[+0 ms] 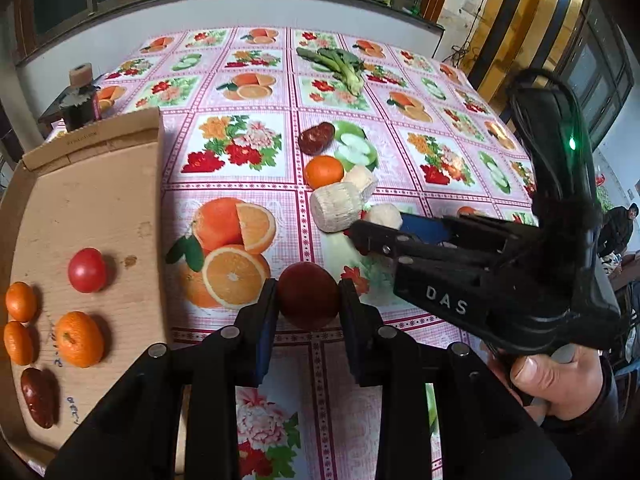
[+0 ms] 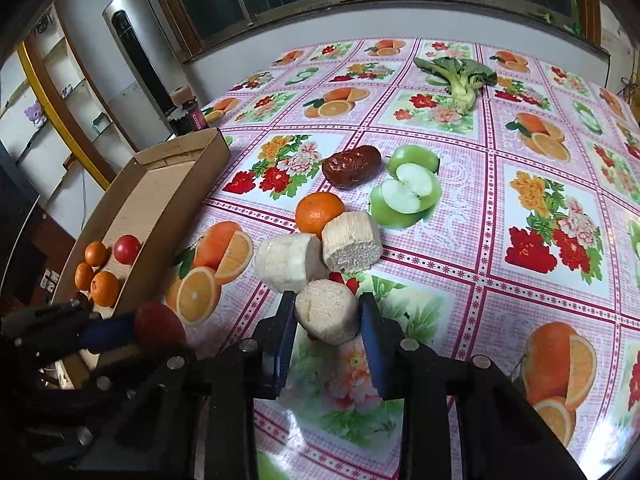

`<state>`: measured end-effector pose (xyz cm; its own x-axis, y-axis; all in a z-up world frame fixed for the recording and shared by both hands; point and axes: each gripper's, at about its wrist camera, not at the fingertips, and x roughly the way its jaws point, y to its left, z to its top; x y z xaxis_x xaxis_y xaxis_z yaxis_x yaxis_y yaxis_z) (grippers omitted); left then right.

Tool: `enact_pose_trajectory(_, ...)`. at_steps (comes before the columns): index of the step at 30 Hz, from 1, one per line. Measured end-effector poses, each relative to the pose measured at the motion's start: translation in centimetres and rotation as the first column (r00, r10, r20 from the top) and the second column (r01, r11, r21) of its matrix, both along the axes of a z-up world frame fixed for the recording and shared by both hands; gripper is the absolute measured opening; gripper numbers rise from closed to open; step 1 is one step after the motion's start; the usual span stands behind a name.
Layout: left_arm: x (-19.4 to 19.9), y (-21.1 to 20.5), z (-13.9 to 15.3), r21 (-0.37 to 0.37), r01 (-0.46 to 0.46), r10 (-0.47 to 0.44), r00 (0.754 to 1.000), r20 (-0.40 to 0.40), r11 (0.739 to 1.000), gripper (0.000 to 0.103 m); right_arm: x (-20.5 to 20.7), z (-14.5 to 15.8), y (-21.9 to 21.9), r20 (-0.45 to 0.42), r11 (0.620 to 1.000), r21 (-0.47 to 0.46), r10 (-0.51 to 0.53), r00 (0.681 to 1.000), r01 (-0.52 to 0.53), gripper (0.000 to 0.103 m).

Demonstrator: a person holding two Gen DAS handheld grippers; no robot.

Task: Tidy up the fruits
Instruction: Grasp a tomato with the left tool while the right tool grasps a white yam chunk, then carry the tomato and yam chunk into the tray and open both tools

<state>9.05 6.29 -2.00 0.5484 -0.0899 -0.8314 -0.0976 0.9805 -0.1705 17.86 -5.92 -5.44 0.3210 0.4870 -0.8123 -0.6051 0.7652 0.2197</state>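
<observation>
My left gripper (image 1: pixel 308 294) is shut on a dark red round fruit (image 1: pixel 308 296), held just above the tablecloth beside the cardboard tray (image 1: pixel 92 208). The tray holds a red tomato (image 1: pixel 87 270), three mandarins (image 1: pixel 78 338) and a date (image 1: pixel 38 398). My right gripper (image 2: pixel 326 314) is shut on a pale cut chunk (image 2: pixel 326 312), both pads touching its sides. Behind it lie two more pale chunks (image 2: pixel 294 258), a mandarin (image 2: pixel 320 210) and a dark date (image 2: pixel 352 166). In the right wrist view, the left gripper (image 2: pixel 132 332) with its red fruit (image 2: pixel 160 324) shows at lower left.
A green leafy vegetable (image 2: pixel 460 76) lies far back on the fruit-patterned tablecloth (image 2: pixel 500 240). A dark jar with a tape roll (image 1: pixel 80 104) stands behind the tray at the table's left edge. A person's hand (image 1: pixel 560 380) holds the right gripper's handle.
</observation>
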Motion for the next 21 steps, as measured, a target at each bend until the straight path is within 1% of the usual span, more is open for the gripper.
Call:
enact_pose_trajectory(4,-0.5,0.3,0.6,-0.003,-0.004,0.004,1.0,0.015,1.0,0.027,-1.0,1.2,-0.5,0.021,1.0,0.023,-0.006,1.0,0.005,0.032)
enact_pose_trajectory(10,-1.5,0.6,1.6,0.02,-0.012,0.012,0.999,0.039,1.0,0.027,-2.1,3.5,-0.3,0.04,0.997,0.074,0.005,0.999,-0.008,0.032)
enact_pose_trajectory(15,-2.3,1.5,2.1,0.024,-0.033,0.032,0.998,0.052,0.999,0.027,-3.2,4.9,0.7,0.069,0.996,0.078,0.034,0.997,-0.039,0.032)
enact_pose_trajectory(21,-3.3,2.4,2.8,0.045,-0.055,0.052,0.996,0.066,0.997,0.027,-4.2,5.7,1.6,0.085,0.995,0.082,0.054,0.995,-0.061,0.032)
